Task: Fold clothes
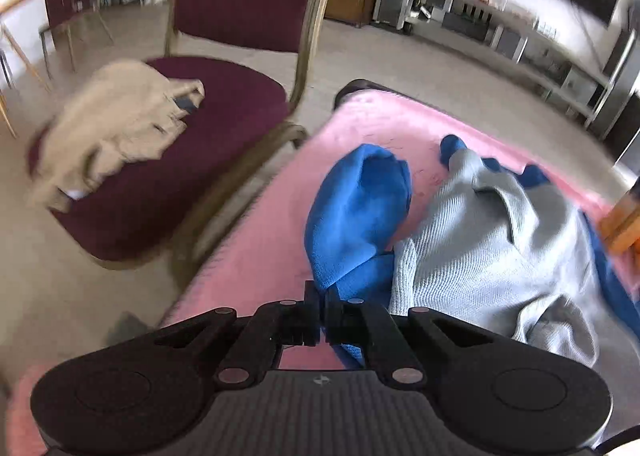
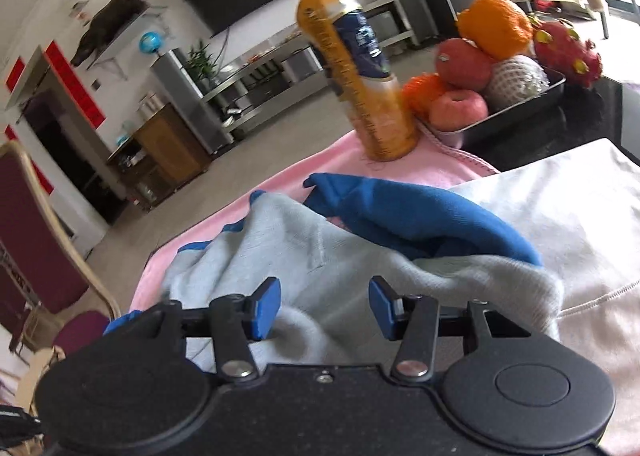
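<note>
Left gripper (image 1: pixel 323 306) fingers pinched on blue sleeve (image 1: pixel 356 211), right gripper (image 2: pixel 325 306) fingers spread wide above grey-and-blue sweater (image 2: pixel 320 256) on pink-covered counter (image 2: pixel 420 171)

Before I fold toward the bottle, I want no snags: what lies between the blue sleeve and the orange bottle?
Only bare pink blanket between the blue sleeve and the orange bottle, seen in the right wrist view.

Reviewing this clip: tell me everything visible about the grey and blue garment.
The garment is a knit top, light grey body with bright blue sleeves and trim. It lies crumpled, not yet folded, on the pink cloth. The left tongs are shut on its blue sleeve, which rises bunched from the grip. The right tongs hang open over the grey part. One side overlaps a white garment.
</note>
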